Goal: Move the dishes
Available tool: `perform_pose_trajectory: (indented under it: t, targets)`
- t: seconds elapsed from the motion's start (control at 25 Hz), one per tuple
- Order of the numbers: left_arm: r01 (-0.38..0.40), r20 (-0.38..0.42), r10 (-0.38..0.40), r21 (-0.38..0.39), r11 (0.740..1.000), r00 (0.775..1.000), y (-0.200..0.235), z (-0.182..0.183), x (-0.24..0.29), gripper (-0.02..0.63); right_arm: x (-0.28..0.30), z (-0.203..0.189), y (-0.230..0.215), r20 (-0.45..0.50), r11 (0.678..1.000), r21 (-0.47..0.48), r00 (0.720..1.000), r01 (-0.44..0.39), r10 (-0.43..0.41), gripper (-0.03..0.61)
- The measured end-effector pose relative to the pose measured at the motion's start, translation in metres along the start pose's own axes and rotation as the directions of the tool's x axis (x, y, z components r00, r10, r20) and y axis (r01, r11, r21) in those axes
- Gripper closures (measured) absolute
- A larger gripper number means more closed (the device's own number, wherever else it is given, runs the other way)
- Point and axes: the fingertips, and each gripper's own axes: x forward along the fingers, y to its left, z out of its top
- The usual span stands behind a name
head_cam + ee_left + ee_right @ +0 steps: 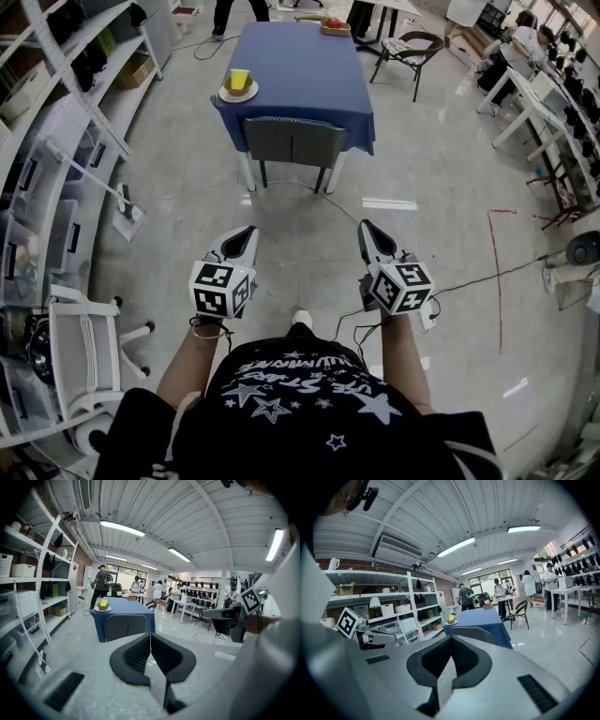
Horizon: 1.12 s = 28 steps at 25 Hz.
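Presently, nothing is in hand. Far left, open shelving (52, 150) runs along the wall, and its bins are too small to read.

The left tool (247, 232) is held low in front of the body and aimed forward, slightly down. Its jaws are pressed together with nothing between them.

Ahead, well apart from both tools, is the worktop (309, 75) under a blue cloth. On its near left corner sits a white plate (238, 93) carrying a yellow cup (239, 79). There may be a small bowl under the cup, but I cannot settle it.

A grey chair (292, 141) is pushed against the near edge. With the plate at the corner, it probably can be reached from the side without shifting the chair.

At the far end is a tray (335, 27) with something red on it, too small to identify.

The right tool (367, 226) is likewise closed on nothing and pointed at the worktop.

Judgement: this is the approach stage. The person stands on open floor short of the worktop, and both tools are carried idle and level, ready to spread once within reach.

Not visible:
- The hands, which are behind the marker cubes.
- The far side of the plate.
- Any indication of where the dishes are to go.
- The full tables and people at the right edge, which are cropped.
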Motion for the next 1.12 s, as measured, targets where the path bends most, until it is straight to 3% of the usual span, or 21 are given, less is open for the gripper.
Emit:
perform_pose_trajectory:
  t: [0.56,0.92,0.96,1.12]
  targets:
    - [-0.05,-0.016,0.05,-0.01,0.999,0.999,-0.017,0.011,0.039,0.592,0.018,0.013,-0.048,-0.01,0.999,-0.002,0.999,-0.046,0.046,0.575]
    - [-0.133,-0.063,0.128,-0.076,0.988,0.99,-0.018,-0.011,0.043,0.592,0.041,0.008,-0.061,0.014,0.986,0.084,0.99,-0.142,0.141,0.572]
    - [-0.141,-0.062,0.136,-0.077,0.987,0.989,-0.015,-0.01,0.042,0.593,0.044,0.009,-0.059,0.015,0.985,0.09,0.989,-0.148,0.148,0.564]
    - [-0.171,-0.038,0.169,-0.071,0.983,0.985,0.002,0.0,0.038,0.592,0.06,0.011,-0.05,0.021,0.976,0.096,0.981,-0.194,0.193,0.413]
